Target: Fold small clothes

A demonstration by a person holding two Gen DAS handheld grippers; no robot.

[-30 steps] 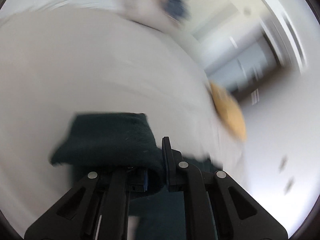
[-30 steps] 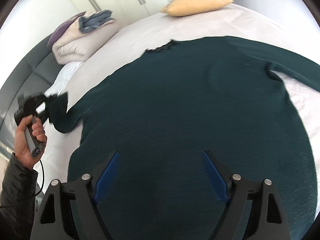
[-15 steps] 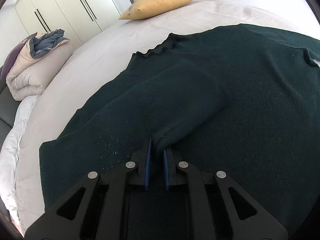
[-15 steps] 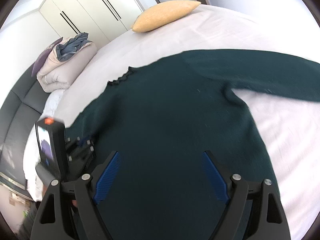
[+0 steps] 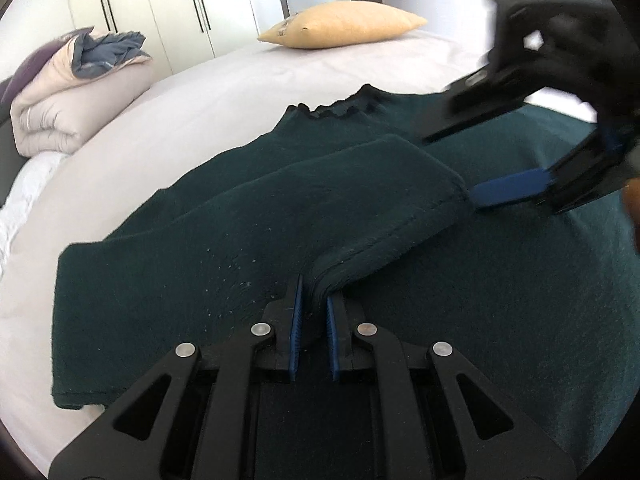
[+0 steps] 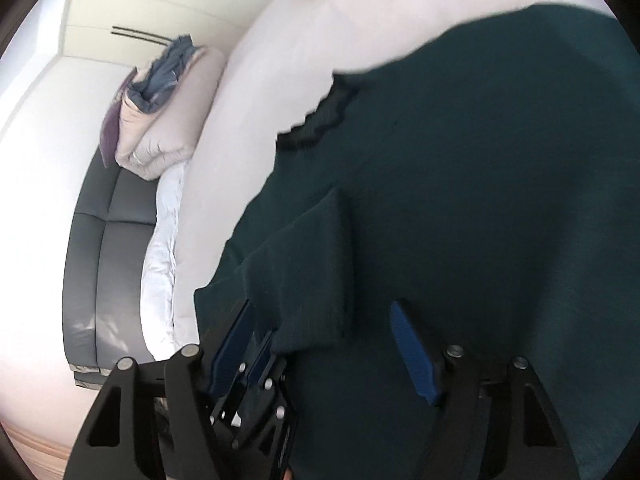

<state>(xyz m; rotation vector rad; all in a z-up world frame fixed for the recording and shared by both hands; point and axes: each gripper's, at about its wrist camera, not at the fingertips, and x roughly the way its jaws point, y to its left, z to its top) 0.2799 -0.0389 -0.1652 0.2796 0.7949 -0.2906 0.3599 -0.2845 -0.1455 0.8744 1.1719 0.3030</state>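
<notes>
Left gripper [image 5: 312, 312] is clenched on the sleeve [image 5: 360, 200], folded across the sweater [image 5: 500, 300]; right gripper [image 6: 324, 344] gapes beside the cuff, bed [image 5: 200, 112] beneath.

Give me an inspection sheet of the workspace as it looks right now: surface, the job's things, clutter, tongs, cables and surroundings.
Surface: bed with a pale sheet, the garment spread on it.
Job's things: dark green sweater lying flat, frilled collar away from the cameras; its sleeve is folded across the body.
Clutter: yellow pillow at the far edge; folded duvet with a grey-blue cloth on top.
Tongs: left tongs shut on the sleeve cuff; right tongs open, over the sweater near the sleeve end.
Cables: nothing seen.
Surroundings: white wardrobe doors; grey padded headboard beside the bed.
</notes>
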